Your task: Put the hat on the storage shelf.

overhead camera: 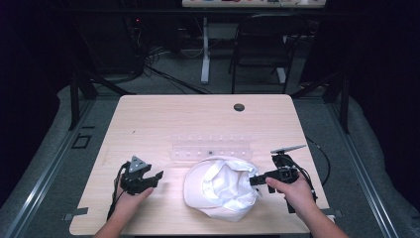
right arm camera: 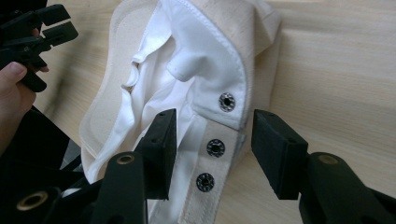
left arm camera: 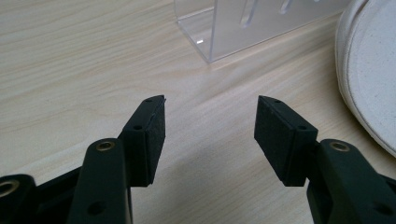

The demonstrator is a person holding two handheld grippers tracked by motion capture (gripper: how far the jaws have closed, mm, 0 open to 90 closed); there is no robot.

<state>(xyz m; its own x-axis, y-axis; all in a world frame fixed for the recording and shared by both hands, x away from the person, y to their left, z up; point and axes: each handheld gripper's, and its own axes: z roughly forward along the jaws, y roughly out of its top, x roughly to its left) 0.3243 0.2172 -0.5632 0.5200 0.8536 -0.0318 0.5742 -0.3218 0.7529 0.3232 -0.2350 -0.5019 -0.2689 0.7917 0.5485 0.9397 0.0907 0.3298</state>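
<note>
Cream cotton cap (overhead camera: 220, 188), one, upside down on the wooden table (overhead camera: 148, 119), white lining upward; lies between the two tongs. Right gripper (right arm camera: 212, 140): jaws parted wide, holding nothing, straddling the snap-fastened back strap (right arm camera: 212, 154), one jaw over the lining, the other past the strap's outer edge. Left gripper (left arm camera: 210, 133): jaws equally wide apart, empty, over bare wood, the cap's rim just off to its right and a clear acrylic stand (left arm camera: 247, 23) ahead of its tips. Risks, judged: closing the right jaws here may pinch loose lining along with the strap, or land on a metal snap (right arm camera: 226, 101) and slip; pulling one-handed would likely drag the whole cap, since the left gripper pins nothing; a push forward could knock the cap against the stand.
</note>
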